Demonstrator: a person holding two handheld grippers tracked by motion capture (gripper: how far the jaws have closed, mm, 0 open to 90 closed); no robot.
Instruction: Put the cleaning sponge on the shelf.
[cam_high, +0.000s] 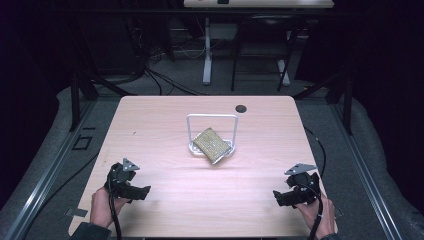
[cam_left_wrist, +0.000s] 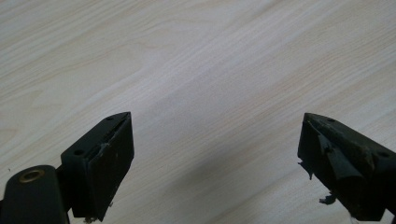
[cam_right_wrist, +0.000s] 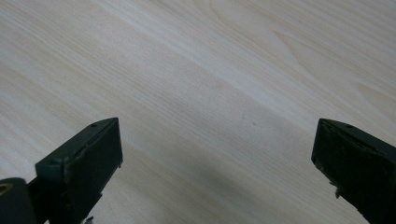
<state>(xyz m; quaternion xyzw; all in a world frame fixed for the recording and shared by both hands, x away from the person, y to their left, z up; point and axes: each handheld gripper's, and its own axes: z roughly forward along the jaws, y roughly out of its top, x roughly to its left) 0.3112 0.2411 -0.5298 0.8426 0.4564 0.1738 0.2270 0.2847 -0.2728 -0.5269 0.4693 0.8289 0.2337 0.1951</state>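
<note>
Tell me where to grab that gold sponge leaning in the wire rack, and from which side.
Grip the sponge by its lower right corner, which seems to stick out past the wire rack toward the person. Come from the near right with the right gripper, whose jaws are open: the rack's tall frame stands behind the sponge, and the sponge tilts, so its front edge is probably the freest part.
</note>
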